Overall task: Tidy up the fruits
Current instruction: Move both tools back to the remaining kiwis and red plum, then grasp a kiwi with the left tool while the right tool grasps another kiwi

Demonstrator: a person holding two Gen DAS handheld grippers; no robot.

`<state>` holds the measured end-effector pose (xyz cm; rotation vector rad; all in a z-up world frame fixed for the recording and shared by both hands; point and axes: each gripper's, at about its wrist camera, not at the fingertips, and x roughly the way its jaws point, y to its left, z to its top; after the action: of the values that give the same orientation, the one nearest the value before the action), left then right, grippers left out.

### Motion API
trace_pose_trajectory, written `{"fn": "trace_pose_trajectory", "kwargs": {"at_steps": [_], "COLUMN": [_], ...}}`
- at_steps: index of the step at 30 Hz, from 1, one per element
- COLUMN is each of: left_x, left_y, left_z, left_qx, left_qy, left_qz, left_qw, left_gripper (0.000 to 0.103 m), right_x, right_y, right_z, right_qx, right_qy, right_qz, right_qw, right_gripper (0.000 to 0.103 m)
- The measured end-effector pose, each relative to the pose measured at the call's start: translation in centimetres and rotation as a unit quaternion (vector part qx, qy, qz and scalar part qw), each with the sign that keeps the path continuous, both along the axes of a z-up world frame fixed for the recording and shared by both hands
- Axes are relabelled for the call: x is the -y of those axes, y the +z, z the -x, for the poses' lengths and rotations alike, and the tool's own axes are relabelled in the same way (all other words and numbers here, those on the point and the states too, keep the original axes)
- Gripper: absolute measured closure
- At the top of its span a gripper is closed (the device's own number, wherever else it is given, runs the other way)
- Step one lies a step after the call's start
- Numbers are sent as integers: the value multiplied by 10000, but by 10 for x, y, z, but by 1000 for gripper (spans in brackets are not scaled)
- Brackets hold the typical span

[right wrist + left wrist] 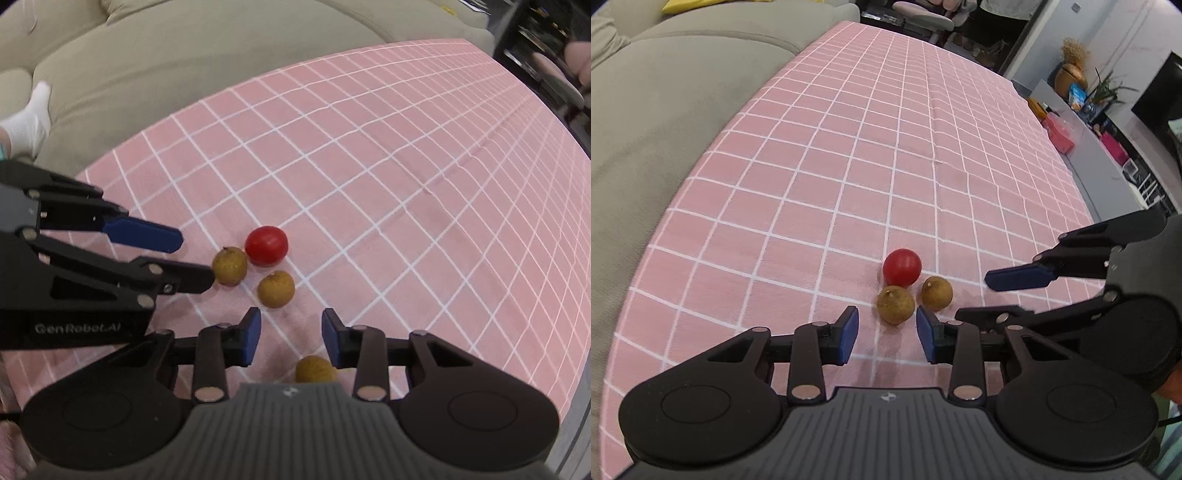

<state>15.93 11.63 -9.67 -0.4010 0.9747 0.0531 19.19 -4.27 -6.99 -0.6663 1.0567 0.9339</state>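
On the pink checked tablecloth [849,166], a red cherry tomato [902,267] and two brown longans form a tight cluster, apparently the gathering point for the fruit. The left gripper [886,330] stands with its jaws spread wide and empty, aligned just short of the nearer longan [896,305]; the second longan [936,293] lies just beside it. The right gripper [291,338] is likewise wide open and holds nothing; a third longan [314,370] rests on the cloth low between its fingers, apart from the cluster, and probably requires collection next.
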Motion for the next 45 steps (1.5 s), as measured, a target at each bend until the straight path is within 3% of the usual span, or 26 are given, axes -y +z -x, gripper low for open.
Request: {"fn": "trace_pose_trajectory", "kwargs": {"at_steps": [10,18,23,39,45], "left_x": [3,-1,0,-35,-39], "left_y": [-12,-16,-7,18,40], "left_z": [-14,-14,-12,7,13], "left_qx": [-148,-193,-148,50,291], "left_qy": [242,393,402,977,991], "left_qz": [207,431,185,346,429], "left_qw": [9994,9981,9989,9946,9937], "left_gripper": [63,75,75,75,75], "right_x": [-8,-5,-8,-25,-14], "right_y": [-8,-6,-5,-15,14], "right_z": [-6,-8,-7,-12,-10], "right_qx": [-114,-173,-190,-223,-142], "right_qy": [560,657,717,424,181], "right_qz": [100,19,-67,32,-210], "right_qw": [9983,9977,9972,9988,9995], "right_gripper": [70,71,72,82,82]}}
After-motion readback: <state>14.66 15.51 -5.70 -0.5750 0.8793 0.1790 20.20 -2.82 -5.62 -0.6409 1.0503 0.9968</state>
